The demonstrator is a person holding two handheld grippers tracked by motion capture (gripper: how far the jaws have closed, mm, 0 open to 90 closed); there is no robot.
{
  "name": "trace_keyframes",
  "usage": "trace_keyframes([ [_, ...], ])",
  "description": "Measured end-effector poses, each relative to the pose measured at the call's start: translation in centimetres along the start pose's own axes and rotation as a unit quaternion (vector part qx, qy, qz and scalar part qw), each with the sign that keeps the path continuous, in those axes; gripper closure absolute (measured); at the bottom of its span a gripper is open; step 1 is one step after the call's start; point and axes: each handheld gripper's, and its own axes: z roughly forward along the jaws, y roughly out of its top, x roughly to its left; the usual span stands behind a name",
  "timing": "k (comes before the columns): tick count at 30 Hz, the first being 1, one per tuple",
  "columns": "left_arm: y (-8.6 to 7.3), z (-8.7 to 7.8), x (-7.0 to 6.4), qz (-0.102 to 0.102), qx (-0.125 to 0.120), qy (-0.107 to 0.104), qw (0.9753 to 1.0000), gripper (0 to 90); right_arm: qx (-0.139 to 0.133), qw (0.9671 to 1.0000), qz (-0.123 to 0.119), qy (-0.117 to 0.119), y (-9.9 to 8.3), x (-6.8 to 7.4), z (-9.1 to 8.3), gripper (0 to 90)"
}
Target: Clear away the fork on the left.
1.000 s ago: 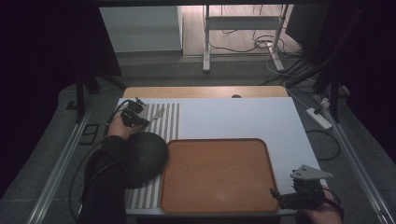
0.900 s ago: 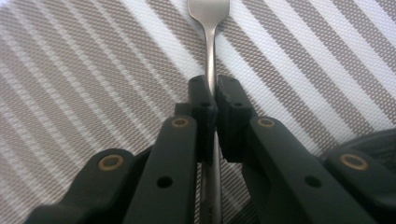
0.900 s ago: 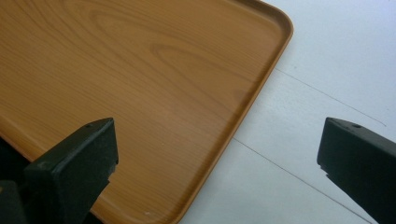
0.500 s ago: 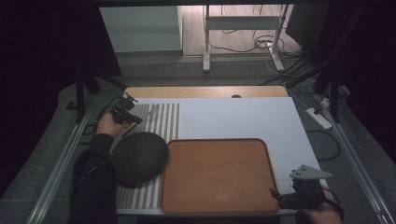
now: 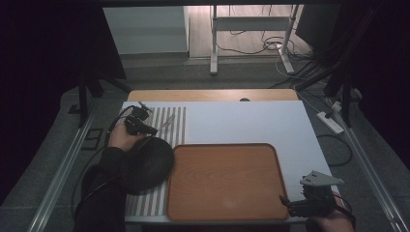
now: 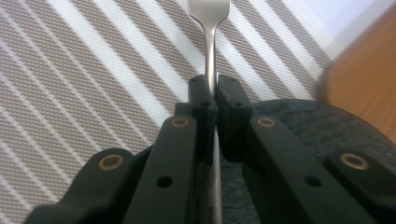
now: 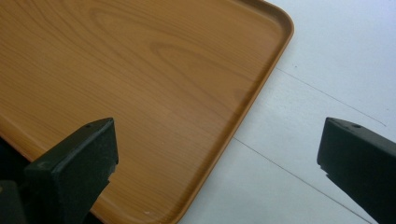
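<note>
My left gripper is shut on the handle of a metal fork at the table's left. It hovers over the striped placemat, at the far edge of a dark round plate. In the left gripper view the jaws pinch the fork's handle. The fork's head points away over the placemat, and the plate lies just below right. My right gripper is open with nothing in it at the near right corner of a bare wooden tray. Its jaws straddle the tray's rim.
The white tabletop stretches behind and right of the tray. A wooden strip runs along the far edge. Cables and a power strip lie on the floor at the right.
My left gripper, with the fork held throughout, has shifted slightly nearer and to the right, toward the dark plate. The right gripper has not moved.
</note>
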Motion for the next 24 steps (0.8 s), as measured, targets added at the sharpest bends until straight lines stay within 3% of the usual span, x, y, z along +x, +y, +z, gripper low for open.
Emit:
trace_keyframes([
  [15, -2.2, -0.2, -4.1, -0.001, -0.002, -0.008, 1.0000, 84.6, 0.001, 1.0000, -0.005, 0.000, 0.0, 0.1, 0.0, 0.0],
  [19, -2.7, -0.6, -6.2, 0.009, -0.008, -0.010, 0.9999, 84.6, 0.000, 1.0000, -0.005, 0.001, 0.0, 0.1, 0.0, 0.0],
  [24, -3.1, -0.6, -7.8, 0.008, -0.012, -0.015, 0.9998, 84.6, -0.001, 1.0000, -0.007, 0.002, 0.0, 0.1, 0.0, 0.0],
])
